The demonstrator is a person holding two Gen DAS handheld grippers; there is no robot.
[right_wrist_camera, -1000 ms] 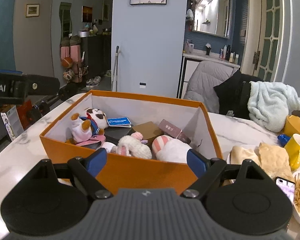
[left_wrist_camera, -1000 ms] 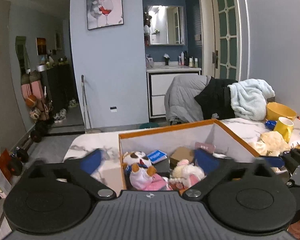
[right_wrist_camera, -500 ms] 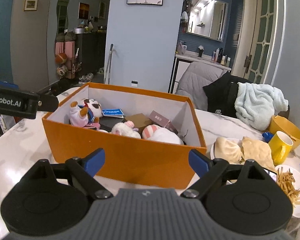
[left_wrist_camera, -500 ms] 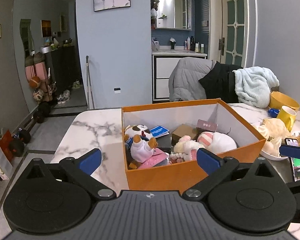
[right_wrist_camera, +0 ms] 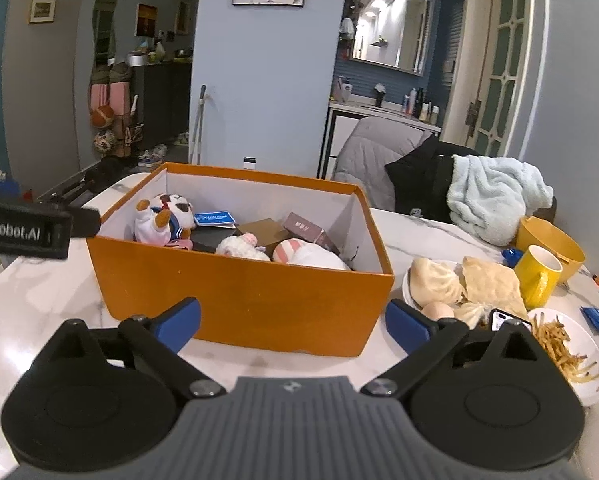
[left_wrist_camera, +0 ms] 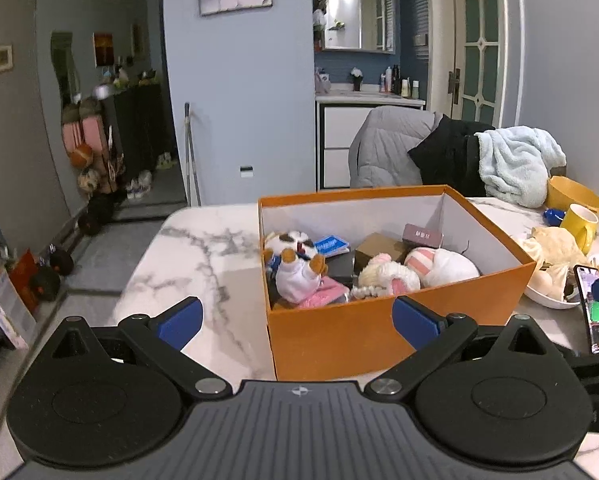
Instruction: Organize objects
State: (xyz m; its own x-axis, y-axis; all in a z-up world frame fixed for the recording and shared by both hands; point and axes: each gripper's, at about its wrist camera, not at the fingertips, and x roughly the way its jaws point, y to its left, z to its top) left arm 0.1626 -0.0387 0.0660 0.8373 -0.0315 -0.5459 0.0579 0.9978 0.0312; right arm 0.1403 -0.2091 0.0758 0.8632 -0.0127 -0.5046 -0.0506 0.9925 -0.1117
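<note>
An orange box [left_wrist_camera: 339, 336] [right_wrist_camera: 239, 300] stands on the marble table. Inside lie a plush dog [left_wrist_camera: 295, 264] [right_wrist_camera: 163, 216], a white plush [left_wrist_camera: 387, 276] [right_wrist_camera: 241, 248], a pink-striped plush [left_wrist_camera: 439, 266] [right_wrist_camera: 303, 254], a blue card [left_wrist_camera: 331, 245] [right_wrist_camera: 215, 218] and small cartons [left_wrist_camera: 381, 246] [right_wrist_camera: 305, 230]. My left gripper [left_wrist_camera: 297, 322] is open and empty, just in front of the box. My right gripper [right_wrist_camera: 293, 322] is open and empty, also in front of the box. The left gripper's side shows at the left of the right wrist view [right_wrist_camera: 27, 230].
Right of the box stand a plate of buns [right_wrist_camera: 435, 280], a yellow mug [right_wrist_camera: 537, 276] [left_wrist_camera: 579, 226], a yellow bowl [right_wrist_camera: 551, 244], a plate of fries [right_wrist_camera: 567, 348] and a phone [left_wrist_camera: 593, 312]. Chairs draped with clothes [right_wrist_camera: 491, 196] stand behind the table.
Both grippers have drawn back from over the box; the box now appears farther away and its whole front wall shows. Both stay open.
</note>
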